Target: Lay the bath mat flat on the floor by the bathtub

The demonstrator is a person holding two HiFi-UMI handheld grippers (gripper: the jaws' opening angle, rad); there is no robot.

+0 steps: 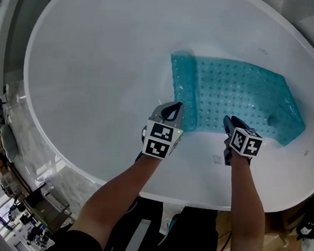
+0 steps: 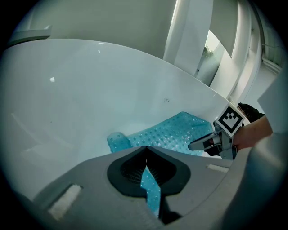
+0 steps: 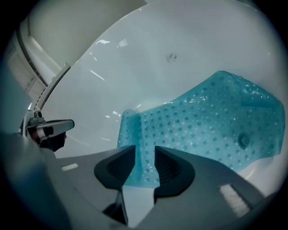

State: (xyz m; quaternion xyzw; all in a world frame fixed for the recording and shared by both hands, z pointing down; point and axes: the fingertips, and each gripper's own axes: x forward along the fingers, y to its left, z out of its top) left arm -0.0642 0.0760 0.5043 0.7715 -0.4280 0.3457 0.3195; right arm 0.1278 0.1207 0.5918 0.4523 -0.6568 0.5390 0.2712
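Left gripper (image 2: 145, 162) pinches dotted teal bath mat (image 1: 235, 96), end curled; right gripper (image 3: 145, 158) open

The bath mat (image 1: 235, 96) is translucent teal rubber, covered in rows of small raised dots, with one dark round spot near its right end. It lies inside the white bathtub (image 1: 97, 63), on the bottom, right of the tub's middle. It isn't flat: its left edge curls up into a roll, its right end bends against the tub wall, and its near left corner is pinched in the left gripper (image 1: 173, 110).
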